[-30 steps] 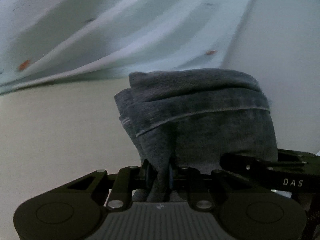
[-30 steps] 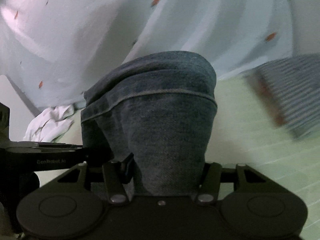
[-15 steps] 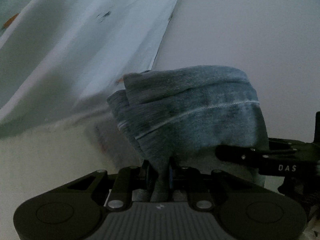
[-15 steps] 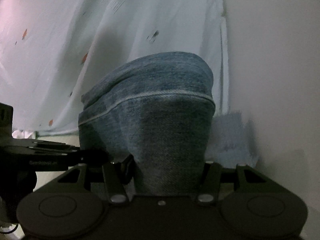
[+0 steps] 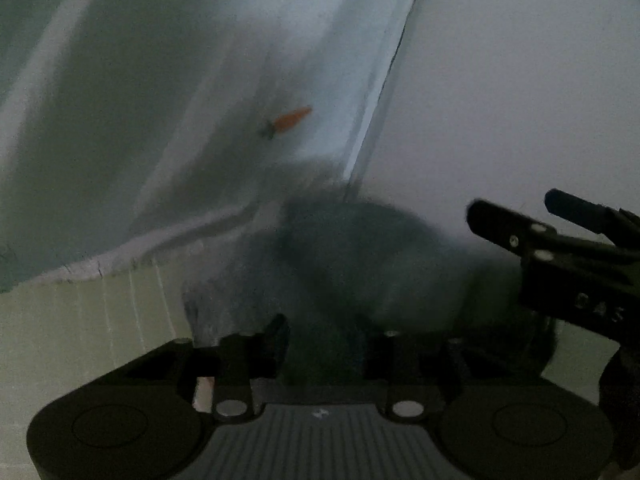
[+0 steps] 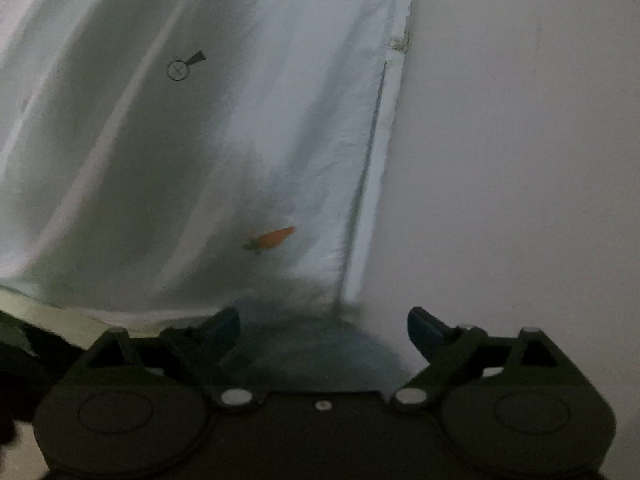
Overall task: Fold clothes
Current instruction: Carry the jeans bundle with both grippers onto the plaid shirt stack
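The folded blue jeans [image 5: 360, 264] show as a dark blurred mass just ahead of my left gripper [image 5: 324, 344], whose jaws stand apart with denim between them, no longer pinching it. My right gripper [image 6: 324, 328] is wide open, blue pads spread, with the jeans [image 6: 316, 344] low between and below the fingers. The right gripper's fingers also show in the left wrist view [image 5: 520, 232], at the right, open. The jeans lie near the foot of a pale curtain.
A pale curtain with small orange carrot prints [image 5: 288, 120] hangs at the left and centre; it also shows in the right wrist view [image 6: 276, 238]. A plain white wall [image 6: 520, 160] fills the right. A light green striped surface [image 5: 100, 320] lies at lower left.
Both grippers have opened and let go of the folded jeans, which have dropped lower in both views. Both cameras have moved closer to the curtain and wall.
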